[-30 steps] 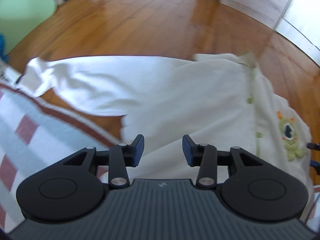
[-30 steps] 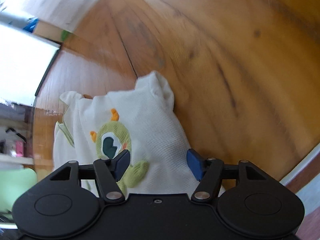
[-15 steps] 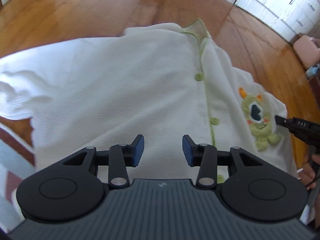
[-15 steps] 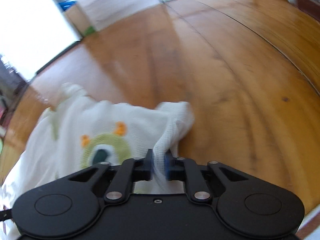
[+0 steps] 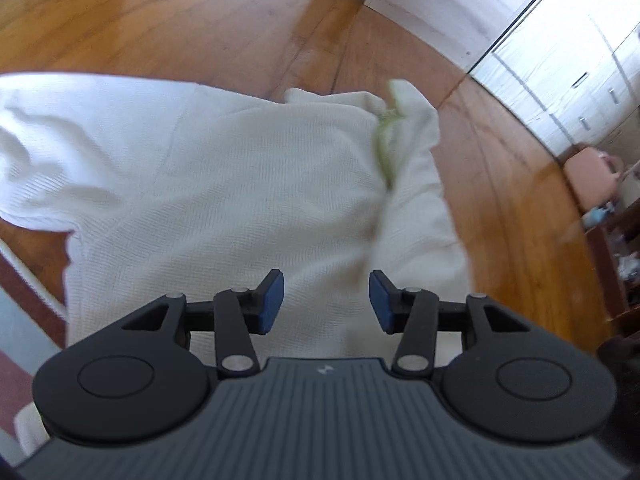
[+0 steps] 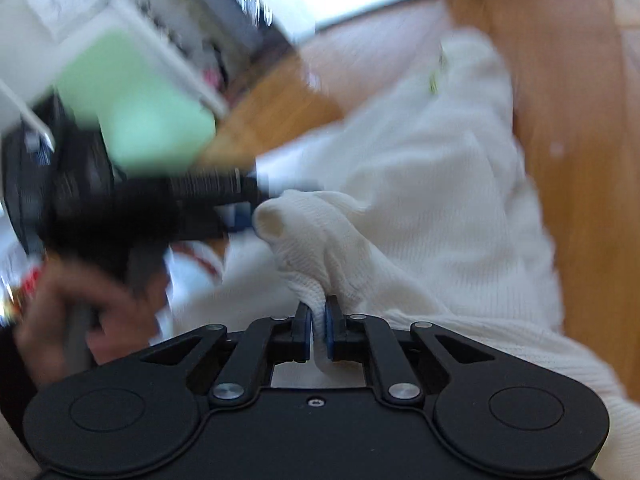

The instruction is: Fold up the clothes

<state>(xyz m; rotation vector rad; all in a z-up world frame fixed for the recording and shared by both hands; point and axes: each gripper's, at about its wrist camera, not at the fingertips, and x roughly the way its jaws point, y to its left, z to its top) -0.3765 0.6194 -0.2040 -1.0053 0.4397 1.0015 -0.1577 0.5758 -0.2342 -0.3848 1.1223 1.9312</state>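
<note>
A cream child's shirt [image 5: 224, 200] with a green-trimmed collar [image 5: 386, 140] lies spread on the wooden floor. My left gripper [image 5: 326, 300] hovers open over its lower part, nothing between the blue pads. In the right wrist view my right gripper [image 6: 318, 330] is shut on a bunched fold of the same shirt [image 6: 432, 200], pulled over the body of the garment. The left gripper tool [image 6: 120, 200] shows blurred at the left, held by a hand [image 6: 92, 312]. The monster patch is hidden under the folded side.
Polished wooden floor [image 5: 200, 28] surrounds the shirt. A striped rug [image 5: 24, 320] lies at the left. White cabinets [image 5: 560, 60] and a pink stool [image 5: 592, 176] stand at the right. A pale green object [image 6: 136, 112] and shelving sit at the far left of the right wrist view.
My right gripper, shut on the shirt's right edge, has swung it leftward over the front, covering the monster patch. The left gripper stays open and has shifted over the shirt.
</note>
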